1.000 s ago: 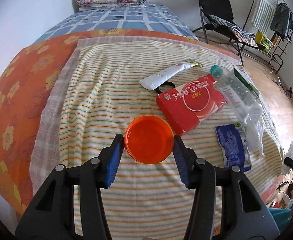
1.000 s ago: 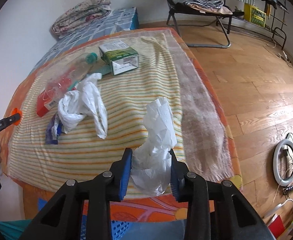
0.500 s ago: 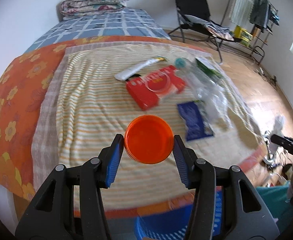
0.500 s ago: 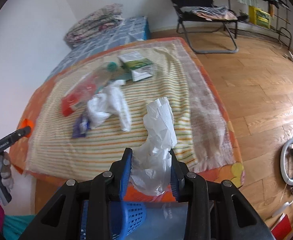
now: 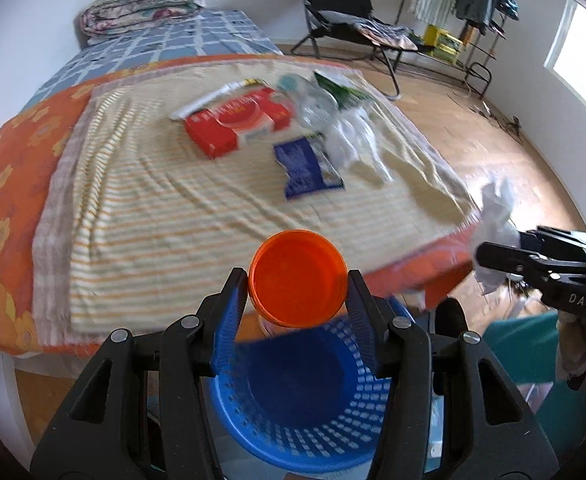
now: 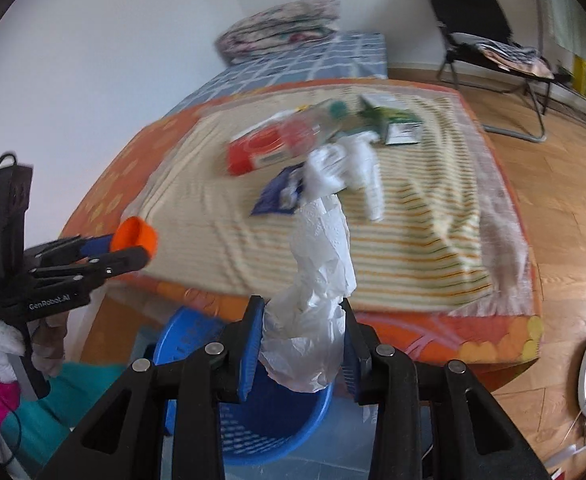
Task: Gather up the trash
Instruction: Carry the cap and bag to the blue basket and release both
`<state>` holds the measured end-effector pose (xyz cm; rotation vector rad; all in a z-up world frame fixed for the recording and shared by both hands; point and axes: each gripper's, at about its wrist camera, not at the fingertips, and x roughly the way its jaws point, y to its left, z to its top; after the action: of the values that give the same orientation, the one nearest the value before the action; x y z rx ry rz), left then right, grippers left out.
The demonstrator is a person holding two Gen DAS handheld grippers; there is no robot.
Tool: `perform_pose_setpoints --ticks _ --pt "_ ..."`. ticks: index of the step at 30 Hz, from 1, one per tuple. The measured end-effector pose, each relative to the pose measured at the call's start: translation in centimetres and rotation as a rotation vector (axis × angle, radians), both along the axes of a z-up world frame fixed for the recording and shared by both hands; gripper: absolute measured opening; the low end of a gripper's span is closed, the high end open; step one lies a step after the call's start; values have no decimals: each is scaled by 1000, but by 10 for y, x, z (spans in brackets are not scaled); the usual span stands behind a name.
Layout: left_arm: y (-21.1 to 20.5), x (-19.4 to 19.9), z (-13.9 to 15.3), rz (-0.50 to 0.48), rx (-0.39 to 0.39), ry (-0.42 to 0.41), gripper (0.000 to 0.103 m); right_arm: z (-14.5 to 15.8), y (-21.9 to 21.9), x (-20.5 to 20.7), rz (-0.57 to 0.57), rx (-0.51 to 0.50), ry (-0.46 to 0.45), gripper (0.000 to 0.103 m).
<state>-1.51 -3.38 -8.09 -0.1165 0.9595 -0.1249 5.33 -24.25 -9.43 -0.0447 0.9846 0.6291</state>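
Note:
My left gripper [image 5: 298, 288] is shut on an orange plastic cup [image 5: 298, 283] and holds it above a blue mesh basket [image 5: 293, 412] on the floor at the bed's near edge. My right gripper [image 6: 302, 338] is shut on a crumpled white tissue [image 6: 317, 280] and holds it over the same basket [image 6: 253, 420]. The left gripper with the cup [image 6: 135, 236] shows at the left of the right wrist view. The right gripper with the tissue [image 5: 495, 216] shows at the right of the left wrist view.
On the striped bed cover [image 5: 153, 200] lie a red packet [image 5: 237, 120], a white tube [image 5: 213, 98], a clear bottle [image 5: 309, 98], a blue wrapper [image 5: 305, 168], a white plastic bag [image 5: 353, 140] and a green carton [image 6: 397, 124]. A folding chair [image 5: 341, 20] stands behind on the wood floor.
Both grippers have pulled back from the bed with their loads. The blue basket has come into view under both of them.

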Motion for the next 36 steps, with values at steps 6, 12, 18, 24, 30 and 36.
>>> perform_pose_setpoints --ticks 6,12,18,24,30,36 --pt "-10 -23 -17 -23 -20 35 51 -18 13 -30 86 -23 22 38" --pt "-15 -43 -40 -27 -18 80 51 -35 19 -49 135 -45 49 39" --pt "-12 -53 -57 -11 -24 117 51 -44 26 -61 165 -58 68 39" --pt "-12 -57 -63 -12 -20 133 66 -50 31 -64 176 -65 80 57" --pt "-10 -57 -63 1 -12 126 72 -49 29 -64 161 -55 73 75" --pt "-8 -56 -61 12 -19 123 72 -49 26 -61 139 -54 80 79"
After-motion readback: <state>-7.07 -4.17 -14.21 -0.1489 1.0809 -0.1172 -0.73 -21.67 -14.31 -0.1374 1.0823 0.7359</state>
